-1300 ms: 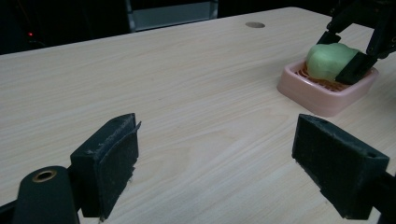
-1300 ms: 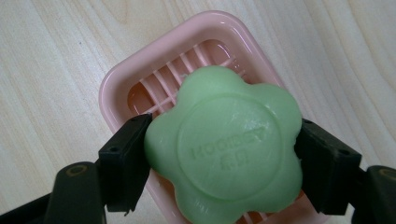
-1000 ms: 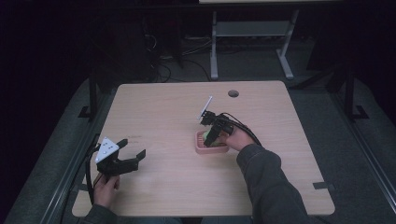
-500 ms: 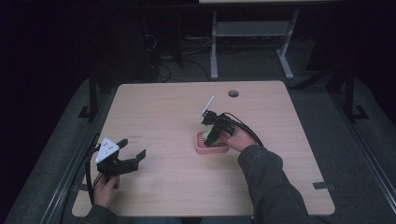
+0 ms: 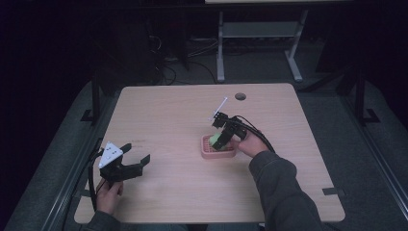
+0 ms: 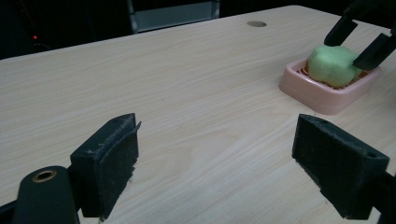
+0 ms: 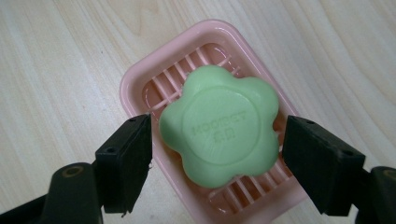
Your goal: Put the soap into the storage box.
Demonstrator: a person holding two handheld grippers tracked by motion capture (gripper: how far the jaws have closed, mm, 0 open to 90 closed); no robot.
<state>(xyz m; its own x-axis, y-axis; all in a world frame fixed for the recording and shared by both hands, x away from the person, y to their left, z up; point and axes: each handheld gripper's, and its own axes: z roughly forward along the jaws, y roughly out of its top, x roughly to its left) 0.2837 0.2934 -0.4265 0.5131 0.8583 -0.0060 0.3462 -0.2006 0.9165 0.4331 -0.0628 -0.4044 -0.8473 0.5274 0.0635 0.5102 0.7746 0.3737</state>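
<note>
Two right gripper (image 7: 215,158) jaws flank green soap (image 7: 219,126), gaps either side.

lab – dark room | bare table (image 5: 168,110) | cables (image 5: 166,62) – metal stand (image 5: 255,33)

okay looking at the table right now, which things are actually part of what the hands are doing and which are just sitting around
Likely in the job:
green soap, lying in the pink soap dish
right gripper, jaws open either side of the soap, apparently not yet touching

Just there:
left gripper, open, over bare table
round hole near the table's far edge
</note>
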